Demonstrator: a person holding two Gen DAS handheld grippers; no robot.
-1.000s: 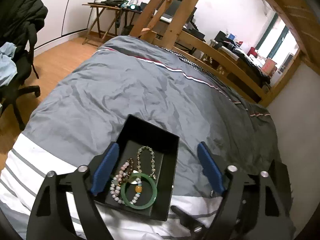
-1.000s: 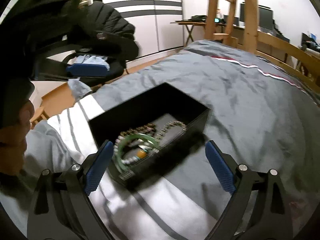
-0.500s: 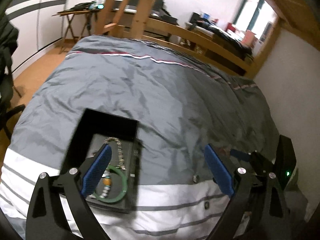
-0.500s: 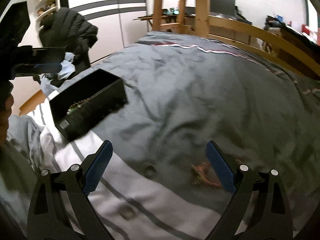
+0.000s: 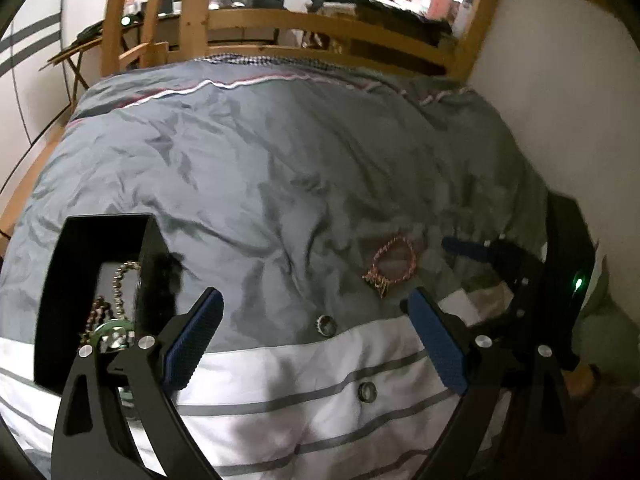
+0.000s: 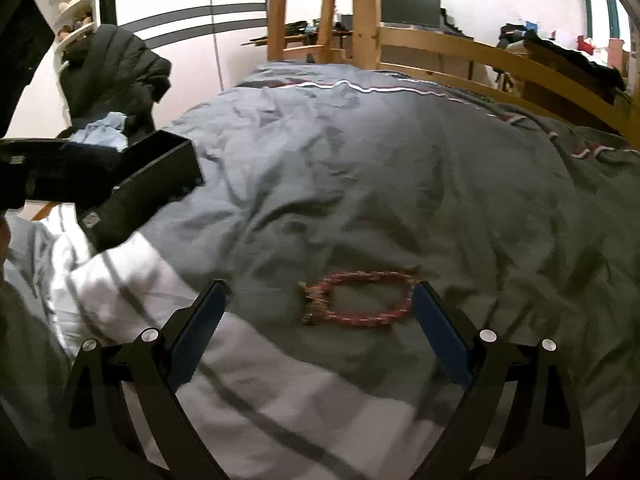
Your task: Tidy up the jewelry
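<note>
A red braided bracelet (image 6: 360,300) lies flat on the grey duvet, between the open fingers of my right gripper (image 6: 318,320), nearer the right finger. In the left wrist view the bracelet (image 5: 392,266) lies right of centre, with the right gripper (image 5: 480,256) just beyond it. My left gripper (image 5: 312,332) is open and empty above two small rings (image 5: 326,324) (image 5: 367,393) on the duvet. A black jewelry box (image 5: 52,280) at the left holds bead bracelets and a green bangle (image 5: 112,334). The box also shows in the right wrist view (image 6: 152,184).
The bed has a wooden rail (image 5: 320,24) at its far side and a white wall (image 5: 560,100) on the right. A chair with a black jacket (image 6: 116,76) stands left of the bed. The duvet's near end (image 5: 280,420) is white with grey stripes.
Both grippers swung right, away from the box. The right gripper came down over the red bracelet, which now lies between its fingers. The rings came into the left view.
</note>
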